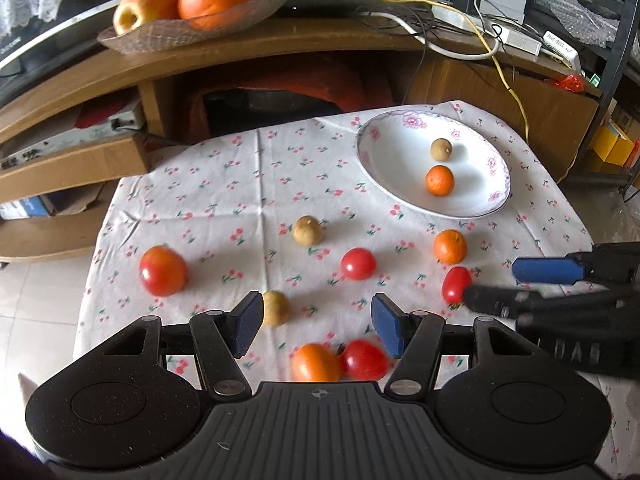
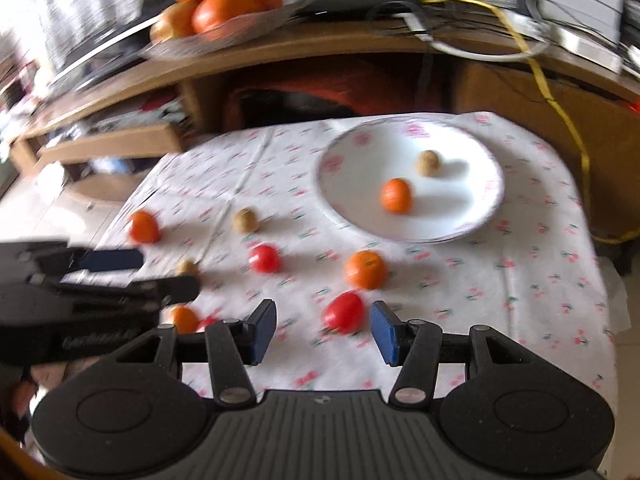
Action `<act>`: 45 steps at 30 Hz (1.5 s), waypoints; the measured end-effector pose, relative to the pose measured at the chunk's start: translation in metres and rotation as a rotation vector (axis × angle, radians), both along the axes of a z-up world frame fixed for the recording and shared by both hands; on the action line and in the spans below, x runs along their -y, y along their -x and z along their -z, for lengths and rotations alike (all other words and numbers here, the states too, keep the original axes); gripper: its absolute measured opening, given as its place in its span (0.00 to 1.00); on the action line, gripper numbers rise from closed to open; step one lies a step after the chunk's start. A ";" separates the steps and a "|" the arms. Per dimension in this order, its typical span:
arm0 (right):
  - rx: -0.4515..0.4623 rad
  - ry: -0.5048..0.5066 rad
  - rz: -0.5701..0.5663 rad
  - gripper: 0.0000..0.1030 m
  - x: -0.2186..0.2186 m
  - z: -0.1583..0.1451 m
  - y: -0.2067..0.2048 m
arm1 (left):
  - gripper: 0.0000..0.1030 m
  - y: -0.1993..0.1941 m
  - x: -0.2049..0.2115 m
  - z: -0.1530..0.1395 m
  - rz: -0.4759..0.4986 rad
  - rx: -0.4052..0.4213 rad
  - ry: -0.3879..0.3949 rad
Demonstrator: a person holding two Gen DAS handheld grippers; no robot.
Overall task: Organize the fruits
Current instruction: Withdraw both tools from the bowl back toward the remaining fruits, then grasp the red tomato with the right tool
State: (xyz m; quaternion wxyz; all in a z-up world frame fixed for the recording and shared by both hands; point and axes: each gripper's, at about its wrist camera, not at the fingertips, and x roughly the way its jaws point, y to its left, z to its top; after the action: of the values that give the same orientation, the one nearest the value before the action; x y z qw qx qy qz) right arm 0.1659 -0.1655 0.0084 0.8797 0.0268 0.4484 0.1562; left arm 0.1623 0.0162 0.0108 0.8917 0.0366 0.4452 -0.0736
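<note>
Plate (image 1: 494, 196): far right of counter (image 1: 240, 184); holds one small orange (image 1: 439, 179) and one brown fruit (image 1: 441, 148).
Loose fruit: tomatoes, oranges, brown fruits scattered on the cloth.
Right claw (image 2: 323, 332): apart, oval tomato (image 2: 344, 312) just ahead.
Left claw (image 1: 316, 324): apart, empty.

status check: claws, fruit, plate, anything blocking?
Left claw open, empty. Right claw open, oblong red tomato just ahead between its fingers, ungripped. Plate holds one orange, one brown fruit; the rest loose on the cloth. Path to plate clear.
</note>
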 end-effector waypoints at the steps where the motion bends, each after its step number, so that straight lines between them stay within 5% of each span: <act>1: 0.003 0.008 -0.029 0.51 -0.006 0.000 0.002 | 0.65 0.001 -0.003 0.000 -0.003 0.000 0.001; 23: 0.018 0.146 -0.380 0.50 -0.079 0.041 -0.002 | 0.67 0.011 -0.041 0.011 0.023 -0.055 -0.021; 30: 0.006 0.151 -0.386 0.31 -0.086 0.047 -0.005 | 0.67 0.010 -0.039 0.018 0.044 -0.073 -0.039; 41: -0.034 0.177 -0.326 0.30 -0.060 0.041 0.005 | 0.66 0.009 -0.013 0.028 0.118 -0.084 -0.065; 45: -0.038 0.171 -0.306 0.30 -0.050 0.039 0.009 | 0.57 0.005 -0.004 0.036 0.126 -0.100 -0.073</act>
State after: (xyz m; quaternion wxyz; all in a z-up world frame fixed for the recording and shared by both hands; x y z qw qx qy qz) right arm 0.1573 -0.1158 -0.0309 0.8360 -0.1136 0.4755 0.2490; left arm 0.1569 0.0204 -0.0247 0.8600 0.0931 0.4884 -0.1149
